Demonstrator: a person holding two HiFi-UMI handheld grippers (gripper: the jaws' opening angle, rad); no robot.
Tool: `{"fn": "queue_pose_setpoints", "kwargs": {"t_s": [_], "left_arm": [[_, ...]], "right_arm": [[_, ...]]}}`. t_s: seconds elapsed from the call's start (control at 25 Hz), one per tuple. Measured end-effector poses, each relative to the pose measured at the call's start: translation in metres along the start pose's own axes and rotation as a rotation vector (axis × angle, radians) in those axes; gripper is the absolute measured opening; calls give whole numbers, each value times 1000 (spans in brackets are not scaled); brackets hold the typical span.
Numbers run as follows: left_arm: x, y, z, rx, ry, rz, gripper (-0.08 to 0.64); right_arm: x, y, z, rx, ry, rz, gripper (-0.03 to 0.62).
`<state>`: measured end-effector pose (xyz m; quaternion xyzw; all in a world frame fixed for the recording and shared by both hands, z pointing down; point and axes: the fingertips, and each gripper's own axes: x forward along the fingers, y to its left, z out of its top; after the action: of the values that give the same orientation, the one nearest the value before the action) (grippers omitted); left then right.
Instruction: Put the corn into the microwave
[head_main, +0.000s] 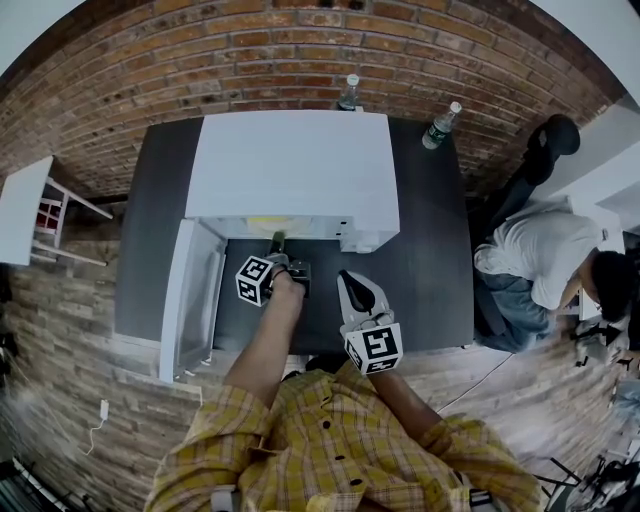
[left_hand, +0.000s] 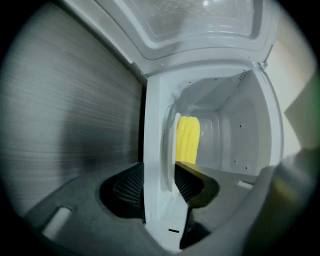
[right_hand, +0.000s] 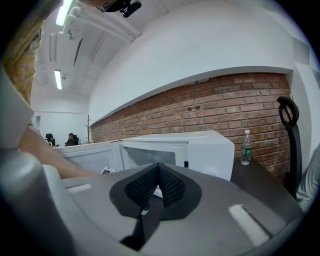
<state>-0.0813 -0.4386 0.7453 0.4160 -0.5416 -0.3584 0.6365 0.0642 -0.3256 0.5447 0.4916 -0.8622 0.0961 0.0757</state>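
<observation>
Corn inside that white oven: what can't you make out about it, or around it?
- Corn: the left tool view shows part only; its lower end is behind a jaw, one side behind the white edge.
- Head view: the roof of the microwave covers all but a yellow sliver.
- Left tool: clamping that edge or only straddling it, unclear.
- Bottle label: too small, head view.

Corn (left_hand: 189, 137) partly hidden behind microwave frame (left_hand: 154, 125), only a yellow sliver in head view; bottle (right_hand: 245, 148) label way too small to read tbh.
</observation>
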Motion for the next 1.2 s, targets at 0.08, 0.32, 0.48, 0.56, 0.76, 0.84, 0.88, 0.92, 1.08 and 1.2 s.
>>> {"fn": "queue_pose_setpoints", "kwargs": {"t_s": [0.08, 0.32, 0.48, 0.56, 0.76, 0.84, 0.88, 0.92, 1.08, 1.2], "left_arm": [[0, 5, -2, -10, 14, 14, 217], [-3, 4, 0, -40, 13, 6, 229], [-10, 0, -1, -51, 21, -22, 229], [-14, -6, -1, -57, 27, -36, 229], [-32, -19, -7, -58, 45, -65, 218], [-43, -26, -10, -49, 57, -82, 194], [-50, -30, -11, -43, 65, -93, 186], [-57, -34, -14, -37, 74, -104, 178], [-82, -47, -23, -15, 108, -137, 133], [-99, -53, -23, 14, 123, -157, 111]], "right_arm": [[0, 1, 2, -3, -3, 2, 5], [-4, 3, 4, -8, -7, -2, 5], [-7, 7, 7, -12, -18, -3, 4], [-10, 10, 7, -15, -19, 0, 5], [-19, 18, 12, -12, -35, -9, 3], [-24, 23, 15, -6, -44, -12, 5], [-26, 25, 17, -5, -48, -12, 3], [-29, 28, 18, -5, -51, -13, 5], [-42, 35, 22, -1, -61, -22, 5], [-49, 45, 25, 2, -72, -27, 5]]}}
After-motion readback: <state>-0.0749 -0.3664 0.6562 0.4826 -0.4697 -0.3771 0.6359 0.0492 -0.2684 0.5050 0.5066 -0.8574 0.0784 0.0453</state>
